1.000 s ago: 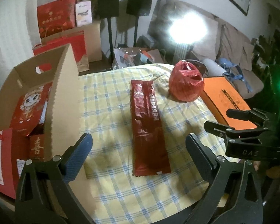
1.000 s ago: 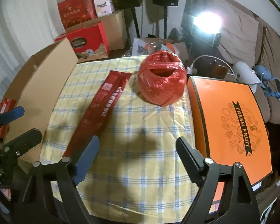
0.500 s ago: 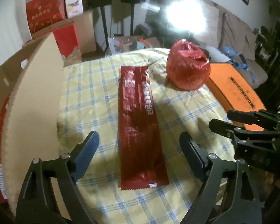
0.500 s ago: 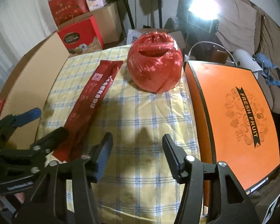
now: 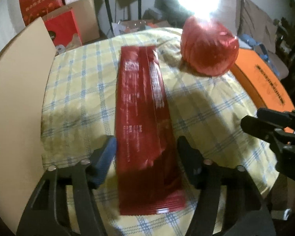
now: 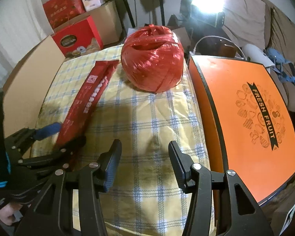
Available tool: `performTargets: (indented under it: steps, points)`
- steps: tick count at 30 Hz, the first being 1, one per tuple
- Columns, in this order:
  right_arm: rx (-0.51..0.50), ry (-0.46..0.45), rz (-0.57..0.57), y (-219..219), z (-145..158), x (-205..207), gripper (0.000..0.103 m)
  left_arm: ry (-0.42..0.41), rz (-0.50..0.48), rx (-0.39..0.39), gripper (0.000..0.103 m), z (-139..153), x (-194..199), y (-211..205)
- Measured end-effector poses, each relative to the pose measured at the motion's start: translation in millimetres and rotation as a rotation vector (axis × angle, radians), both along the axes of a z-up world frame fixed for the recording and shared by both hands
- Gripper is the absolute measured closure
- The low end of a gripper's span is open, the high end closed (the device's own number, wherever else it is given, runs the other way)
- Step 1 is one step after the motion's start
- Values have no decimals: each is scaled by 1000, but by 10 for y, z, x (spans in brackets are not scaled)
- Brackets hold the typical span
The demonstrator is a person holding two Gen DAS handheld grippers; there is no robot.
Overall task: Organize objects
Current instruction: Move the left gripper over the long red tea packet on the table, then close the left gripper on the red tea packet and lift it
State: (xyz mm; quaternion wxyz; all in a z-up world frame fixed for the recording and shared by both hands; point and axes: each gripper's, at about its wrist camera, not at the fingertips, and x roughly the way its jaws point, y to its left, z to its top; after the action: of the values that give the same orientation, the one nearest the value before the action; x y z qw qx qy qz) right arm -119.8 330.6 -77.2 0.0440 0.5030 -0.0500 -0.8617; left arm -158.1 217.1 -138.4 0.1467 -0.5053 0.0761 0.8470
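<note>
Packet straddled, nothing put away yet.
Your left gripper (image 5: 146, 149) brackets the red packet (image 5: 142, 116), jaws seemingly not yet clamped; your right gripper (image 6: 144, 157) hangs spread, empty, the red twine ball (image 6: 152, 59) ahead, untouched.

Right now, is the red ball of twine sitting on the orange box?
No, the ball of twine rests on the checked cloth, beside the orange box.

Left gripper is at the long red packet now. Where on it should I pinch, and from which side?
Pinch the long red packet across its narrow width near the near end, coming along its length from the table's front edge. It lies flat and lengthwise toward the camera, and the left gripper already straddles it, one finger at each long edge, jaws open.
</note>
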Motion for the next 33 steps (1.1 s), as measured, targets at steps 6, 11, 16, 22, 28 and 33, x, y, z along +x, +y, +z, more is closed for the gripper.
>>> performTargets:
  steps: [6,11,16,22,28,33]
  points:
    - [-26,-7,5,-6,-36,-11,52,17,-6,17,50,-1,34,-12]
    - [-51,-9,17,-54,-42,-15,52,-30,0,127,57,52,4,-127]
    - [-89,-4,25,-74,-15,-13,52,-99,9,294,57,113,10,-273]
    - [-149,1,45,-137,47,-98,52,-174,21,463,57,143,51,-414]
    - [-247,-23,73,-233,9,-185,66,-220,36,529,57,104,116,-477]
    - [-273,-37,110,-374,-5,-229,73,-260,31,550,55,25,138,-486]
